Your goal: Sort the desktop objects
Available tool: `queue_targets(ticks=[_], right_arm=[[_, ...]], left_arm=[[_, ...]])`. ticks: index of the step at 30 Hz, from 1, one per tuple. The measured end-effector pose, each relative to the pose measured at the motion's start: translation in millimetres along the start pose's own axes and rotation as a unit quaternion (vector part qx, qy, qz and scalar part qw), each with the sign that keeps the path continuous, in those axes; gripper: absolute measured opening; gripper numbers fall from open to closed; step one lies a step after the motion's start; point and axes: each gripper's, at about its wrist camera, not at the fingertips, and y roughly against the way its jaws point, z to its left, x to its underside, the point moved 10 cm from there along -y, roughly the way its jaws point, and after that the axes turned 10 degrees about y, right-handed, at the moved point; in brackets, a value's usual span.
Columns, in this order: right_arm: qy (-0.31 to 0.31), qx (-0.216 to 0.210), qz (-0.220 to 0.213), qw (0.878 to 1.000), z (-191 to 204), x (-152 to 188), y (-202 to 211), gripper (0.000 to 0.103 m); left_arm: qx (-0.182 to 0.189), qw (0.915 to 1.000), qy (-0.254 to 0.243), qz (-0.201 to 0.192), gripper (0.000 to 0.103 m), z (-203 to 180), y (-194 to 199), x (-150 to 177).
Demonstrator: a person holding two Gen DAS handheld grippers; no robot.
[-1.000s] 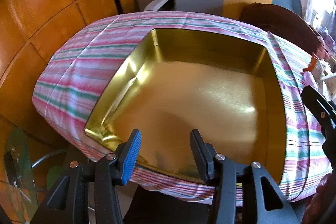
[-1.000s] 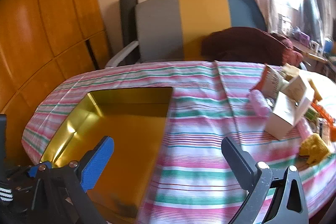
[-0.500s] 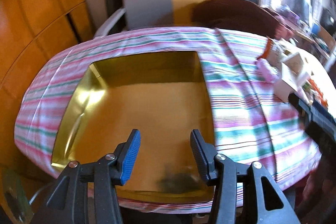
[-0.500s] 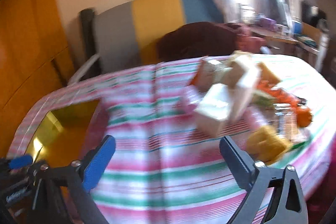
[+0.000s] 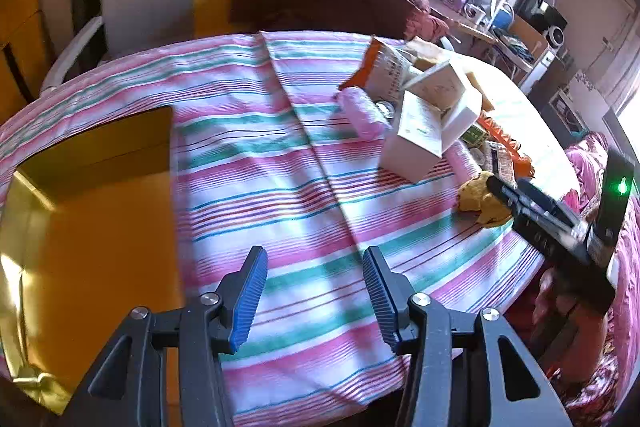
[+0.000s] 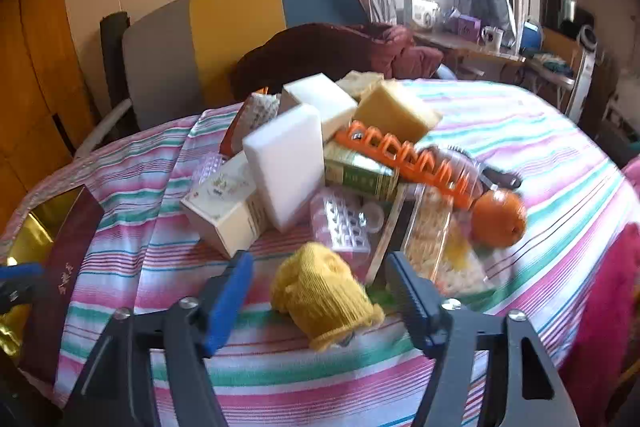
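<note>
Desktop objects heaped on the striped pink, green and white tablecloth [image 6: 520,131]: white foam blocks [image 6: 286,163], cream printed carton [image 6: 224,211], orange plastic clip strip [image 6: 404,157], round orange fruit [image 6: 499,217], clear blister packs, and nearest of all a crumpled yellow knitted cloth [image 6: 324,293]. Heap well apart from the shiny gold square tray [image 5: 80,227] at the left end of the table.

Right gripper [image 6: 320,291] closing around the yellow cloth, which sits between the jaws; pads not yet pressing on it as far as visible (some blur there). Left gripper [image 5: 314,297] released, jaws part open over bare cloth, nothing between them.

Possible trouble, as a judgement:
1. Soft, floppy knit: a pinch on 1 loose fold could let the rest sag or slip free on the lift.
2. Right-hand pad close to the upright clear pack [image 6: 430,239]; could catch its edge and tip it, or nudge the fruit into a roll.
3. Tablecloth bunched into the grip along with the knit.

Left wrist view: tray interior empty, right gripper body with a green light. Right wrist view alone: the fruit, the clip strip in full, and a dark maroon box [image 6: 68,255] by the tray.
</note>
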Motion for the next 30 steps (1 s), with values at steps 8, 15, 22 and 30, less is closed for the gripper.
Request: queue_targets(ticks=[8,15,22,30], right_arm=[[-0.008,-0.014,0.027,1.000,1,21,-24,0.045],[-0.014,-0.015,0.025,0.999,2,24,-25,0.043],[-0.024,-0.023,0.026,0.999,1,24,-27,0.044],[-0.015,-0.017,0.033,0.999,4,25,-28,0.044]], left_arm=[[0.033,0.9980,-0.055,-0.003,0.051,-53,-27,-24],[0.058,0.9957,-0.071,0.011,0.053,-88,-57,-40],[0.093,0.9911,-0.091,0.029,0.053,-109,-85,-48],[0.062,0.9901,-0.120,0.038,0.053,-114,-111,-48]])
